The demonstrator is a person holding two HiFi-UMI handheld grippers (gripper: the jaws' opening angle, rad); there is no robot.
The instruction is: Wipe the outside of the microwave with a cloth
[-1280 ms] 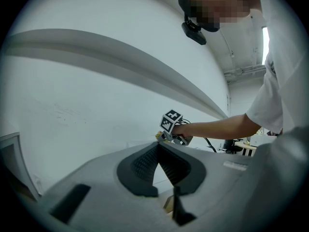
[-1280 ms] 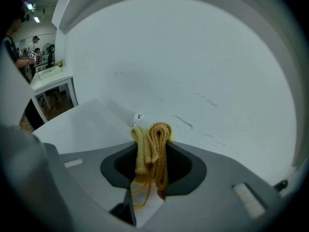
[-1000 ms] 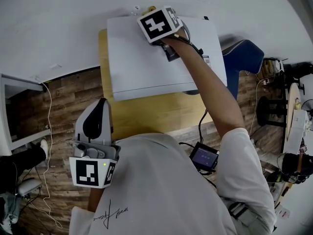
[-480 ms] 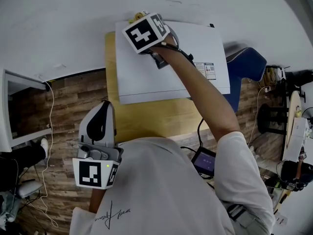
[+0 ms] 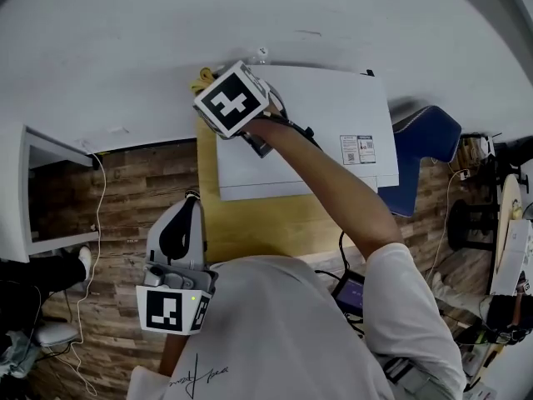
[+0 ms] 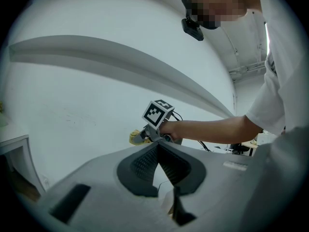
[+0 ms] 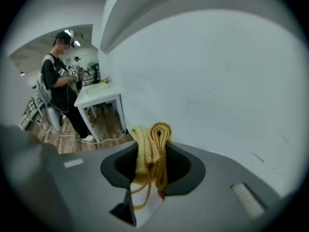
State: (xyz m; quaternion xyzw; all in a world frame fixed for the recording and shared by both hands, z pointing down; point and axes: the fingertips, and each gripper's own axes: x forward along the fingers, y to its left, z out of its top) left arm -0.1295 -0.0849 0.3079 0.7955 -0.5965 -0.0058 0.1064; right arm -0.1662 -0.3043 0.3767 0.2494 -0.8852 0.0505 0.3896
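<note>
**A:** What is the right gripper (image 7: 153, 140) holding?

**B:** Its fingers are clamped on a folded yellow cloth (image 7: 144, 156), and a loose strand hangs beneath them. The left gripper (image 6: 157, 148) has its fingers pressed together on nothing and is held low, well back from the work.

**A:** Where could it go wrong?

**B:** Only a narrow wad is pinched, and the folds stand up past the fingertips. Dragged hard along the casing, the cloth might tug free, or the bare fingertips might scrape the paint instead.

**A:** And the microwave?

**B:** The white microwave (image 5: 333, 123) lies under the right fingers, which are at its rear left corner. The cloth seems to press on the top panel, though these views do not settle that. A printed label (image 5: 361, 150) sits off to the right of those fingers, and rubbing could lift its edge.

**A:** What is past the fingertips?

**B:** The white wall (image 7: 231, 81) is just beyond them, so a forward stroke would likely bump it. The microwave stands on a light wooden table (image 5: 258, 219).

**A:** And further out?

**B:** There is a plank floor (image 5: 125, 182) and a blue chair (image 5: 425, 132) past the microwave's right side. Far left of the fingers is a small white table (image 7: 99, 94) with a person (image 7: 57, 76) standing by it.
</note>
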